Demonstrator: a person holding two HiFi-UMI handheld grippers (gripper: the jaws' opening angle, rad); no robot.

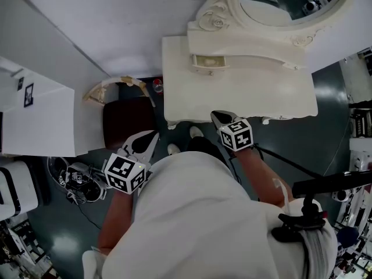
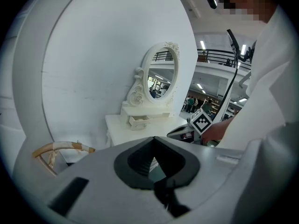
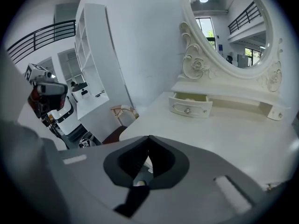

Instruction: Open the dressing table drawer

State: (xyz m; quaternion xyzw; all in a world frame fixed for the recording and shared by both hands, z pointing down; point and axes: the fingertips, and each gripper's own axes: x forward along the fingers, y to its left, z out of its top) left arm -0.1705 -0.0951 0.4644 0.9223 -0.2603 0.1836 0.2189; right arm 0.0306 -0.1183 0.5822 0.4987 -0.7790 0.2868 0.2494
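Across the dressing table (image 1: 261, 92) from the closed, empty right gripper (image 1: 217, 117) sits the part-open drawer (image 1: 207, 63); the closed left gripper (image 1: 153, 136) lies farther off.

The mirror (image 1: 279, 4) is cut by the top edge — contents of the drawer (image 1: 208, 61) unreadable.

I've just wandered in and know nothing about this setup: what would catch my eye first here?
The ornate cream-white dressing table with its carved oval mirror stands against the white wall. Its small knobbed drawer, just below the mirror, is pulled out. In front of the table, a person in white holds two grey tools, the left gripper and the right gripper, both with jaws together and empty.
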